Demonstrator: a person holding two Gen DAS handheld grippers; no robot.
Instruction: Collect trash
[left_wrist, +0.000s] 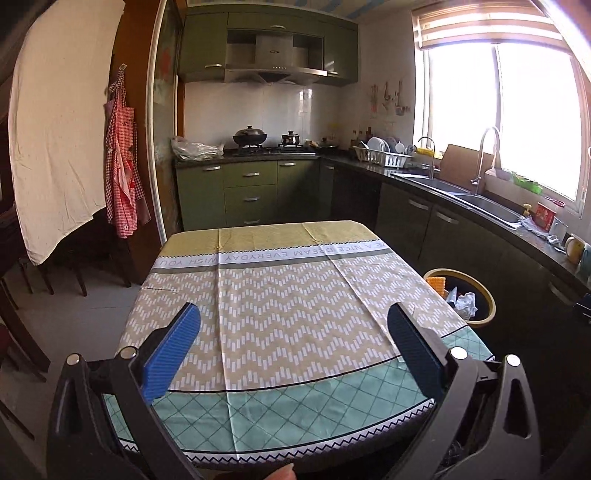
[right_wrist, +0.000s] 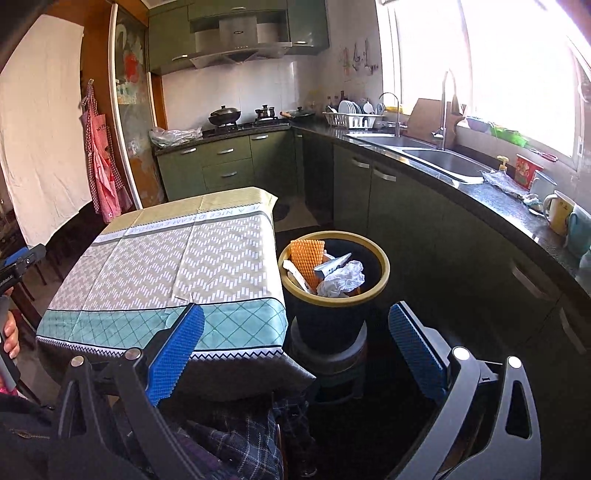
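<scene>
A black trash bin with a yellow rim (right_wrist: 384, 275) stands on a low stool right of the table. It holds an orange foam net (right_wrist: 306, 258), crumpled white paper (right_wrist: 341, 278) and other scraps. The bin also shows in the left wrist view (left_wrist: 489, 299). My right gripper (right_wrist: 295, 347) is open and empty, in front of and above the bin. My left gripper (left_wrist: 293, 347) is open and empty above the near part of the table (left_wrist: 280, 295), which carries a patterned cloth with no trash on it. The left gripper's body shows at the left edge of the right wrist view (right_wrist: 18, 266).
A dark counter (right_wrist: 480, 192) with a sink (right_wrist: 436, 162) runs along the right, with mugs (right_wrist: 557, 214) and a red box (right_wrist: 526, 171). The stove with pots (left_wrist: 251, 138) is at the back. An apron (left_wrist: 122, 184) and a white sheet (left_wrist: 59, 147) hang at the left.
</scene>
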